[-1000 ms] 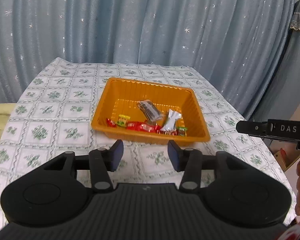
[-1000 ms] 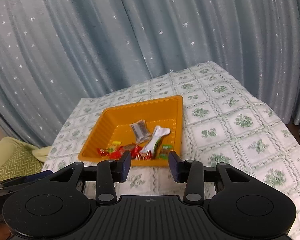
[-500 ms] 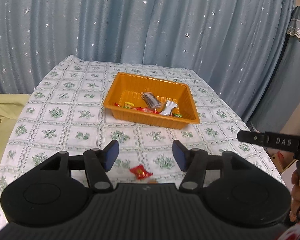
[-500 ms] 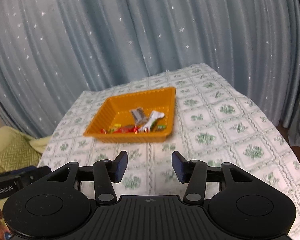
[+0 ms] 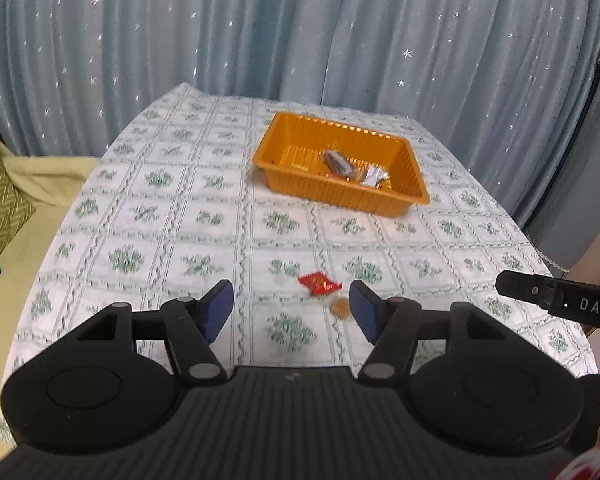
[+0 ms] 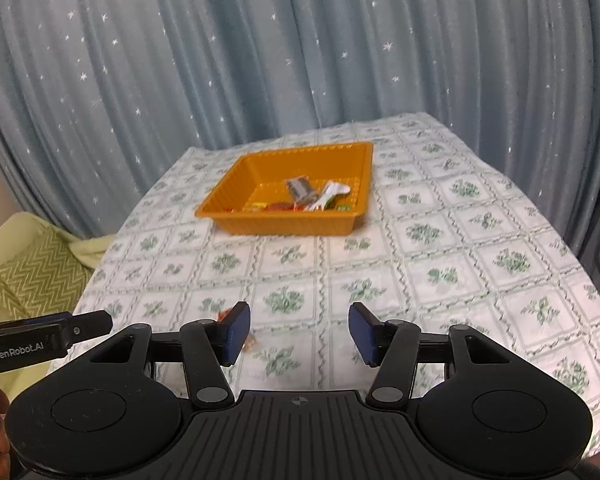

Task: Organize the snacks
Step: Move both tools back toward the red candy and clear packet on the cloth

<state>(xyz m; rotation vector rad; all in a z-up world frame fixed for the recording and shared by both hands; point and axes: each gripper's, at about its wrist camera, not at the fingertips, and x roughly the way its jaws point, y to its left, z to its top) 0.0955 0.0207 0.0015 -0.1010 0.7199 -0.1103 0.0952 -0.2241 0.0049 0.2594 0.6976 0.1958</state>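
Observation:
An orange tray (image 5: 300, 188) (image 6: 284, 228) stands toward the far end of the table and holds several wrapped snacks, among them a dark packet (image 5: 337, 161) and a silver one (image 5: 374, 177). A red snack packet (image 5: 319, 283) and a small round orange sweet (image 5: 341, 306) lie on the cloth near the front edge. My left gripper (image 5: 291, 314) is open and empty, just behind them. My right gripper (image 6: 299, 332) is open and empty above the cloth; the red packet (image 6: 225, 314) is mostly hidden behind its left finger.
The table has a white cloth with green flower squares (image 5: 172, 208). Blue star-patterned curtains (image 5: 260, 32) hang behind it. A green cushion and yellow-green seat (image 5: 4, 192) lie to the left. The right gripper's body (image 5: 560, 304) shows at the right edge.
Both grippers have drawn back from the tray toward the table's front edge. The red packet and the orange sweet have come into view in front of the left gripper.

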